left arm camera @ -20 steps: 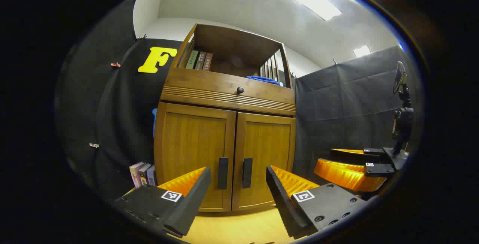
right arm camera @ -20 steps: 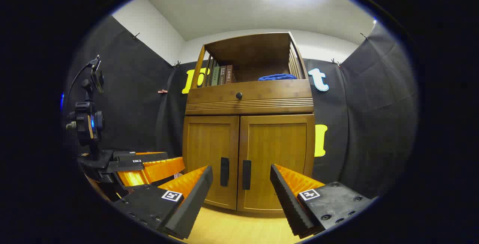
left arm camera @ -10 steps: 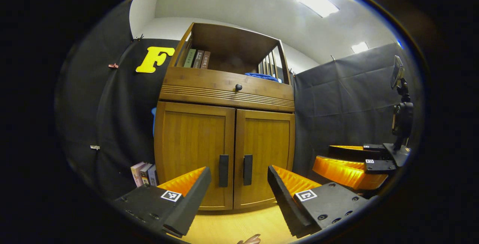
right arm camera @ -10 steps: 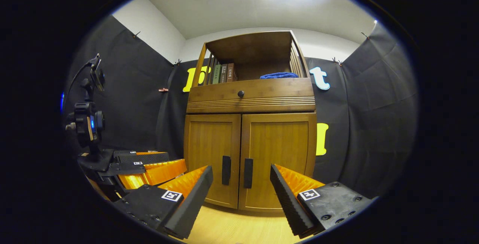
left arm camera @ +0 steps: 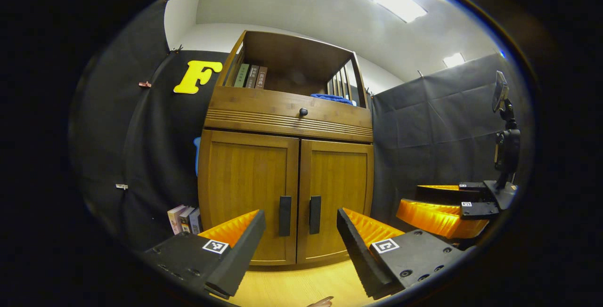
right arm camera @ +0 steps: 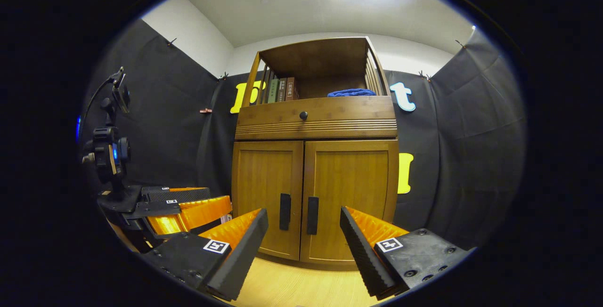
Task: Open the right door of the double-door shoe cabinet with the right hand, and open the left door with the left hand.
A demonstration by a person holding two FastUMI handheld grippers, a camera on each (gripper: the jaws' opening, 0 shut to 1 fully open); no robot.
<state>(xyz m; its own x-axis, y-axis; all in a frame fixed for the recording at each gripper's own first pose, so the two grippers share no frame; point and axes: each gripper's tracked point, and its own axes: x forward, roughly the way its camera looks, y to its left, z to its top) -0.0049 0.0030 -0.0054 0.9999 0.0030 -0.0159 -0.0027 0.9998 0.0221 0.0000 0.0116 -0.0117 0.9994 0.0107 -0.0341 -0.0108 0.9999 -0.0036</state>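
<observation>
Facing the double-door shoe cabinet (left arm camera: 287, 175) head-on, the left tool (left arm camera: 301, 236) sits at the bottom of the left gripper view with its 2 fingers spread wide and nothing between them. The gap frames the 2 dark vertical handles near the centre seam, which suggests the tool is being lined up rather than committed to a grasp. The left handle (left arm camera: 284, 209) and the right handle (left arm camera: 314, 208) stand side by side, each on its own door, and both doors lie flush with the cabinet front, so neither step of the task appears begun.

In the right gripper view the right tool (right arm camera: 304, 238) also gapes empty at the bottom of the frame, well apart from the cabinet, with the right door (right arm camera: 348, 198) just right of centre and the left door (right arm camera: 266, 194) beside it. The handles sit at the inner edges, so each door should swing outward from the middle; approaching 1 tool per handle keeps the 2 from crossing.

A drawer knob (right arm camera: 303, 116) sits above the doors. Upright books (right arm camera: 279, 90) and a blue cloth (right arm camera: 351, 92) rest on the open top shelf, clear of the doors' path.
</observation>
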